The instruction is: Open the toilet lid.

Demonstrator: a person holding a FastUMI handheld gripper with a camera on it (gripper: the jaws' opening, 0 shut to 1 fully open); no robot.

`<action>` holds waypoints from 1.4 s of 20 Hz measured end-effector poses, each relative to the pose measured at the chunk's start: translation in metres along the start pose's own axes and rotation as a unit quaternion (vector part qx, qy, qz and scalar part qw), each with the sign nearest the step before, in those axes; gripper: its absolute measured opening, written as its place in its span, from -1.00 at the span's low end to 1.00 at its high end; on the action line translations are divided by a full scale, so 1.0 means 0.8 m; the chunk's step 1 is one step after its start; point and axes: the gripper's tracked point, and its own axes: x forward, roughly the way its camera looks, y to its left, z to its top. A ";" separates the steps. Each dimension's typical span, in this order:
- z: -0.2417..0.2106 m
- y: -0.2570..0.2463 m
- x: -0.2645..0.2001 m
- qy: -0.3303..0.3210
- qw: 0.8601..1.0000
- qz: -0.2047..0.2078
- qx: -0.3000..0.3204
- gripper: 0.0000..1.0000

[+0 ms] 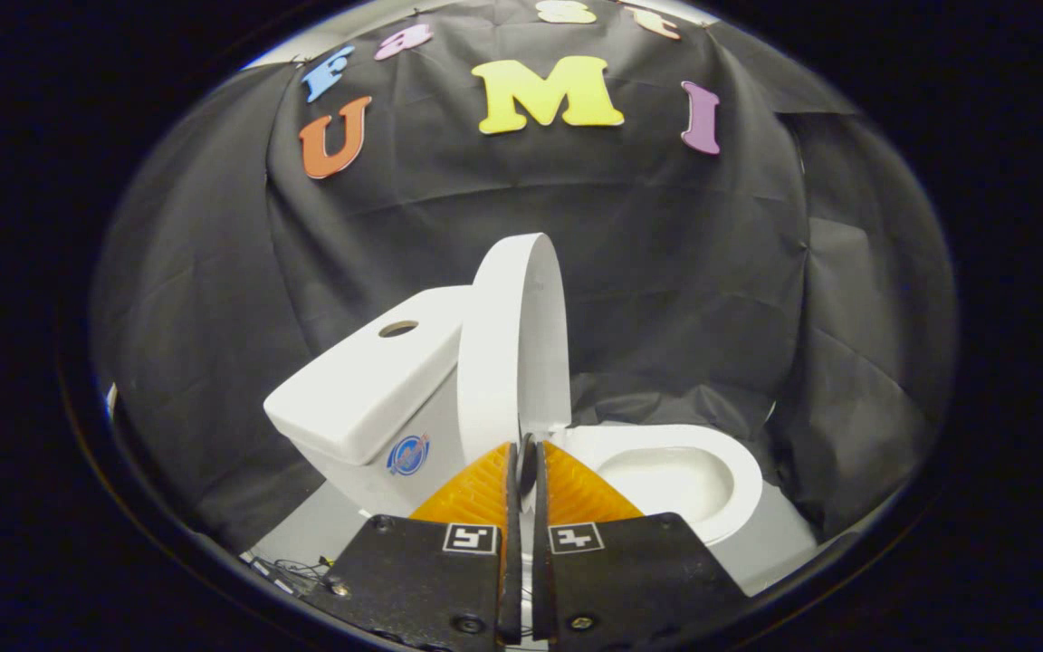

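Two fingers of your tool [524,453] stand drawn almost together, only a thin slit left between them, and nothing is held in that slit. Their tips sit at the foot of the toilet lid [512,349], close to its hinge end; whether they actually touch it cannot be told. That white lid stands raised, near upright, leaning back toward the tank [368,385], which carries a round hole on top and a small round sticker on its front. Beyond and beside your fingers the bowl [675,475] lies uncovered, its seat rim showing. Black cloth walls close in behind the toilet.
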 end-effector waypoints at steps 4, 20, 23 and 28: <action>0.000 0.017 0.003 -0.003 1.000 0.005 -0.025 -0.85; -0.006 0.063 0.016 -0.007 0.995 0.013 -0.103 -0.84; -0.004 0.063 0.015 -0.010 0.992 0.009 -0.128 -0.84; -0.008 0.062 0.016 -0.003 0.993 0.011 -0.118 -0.80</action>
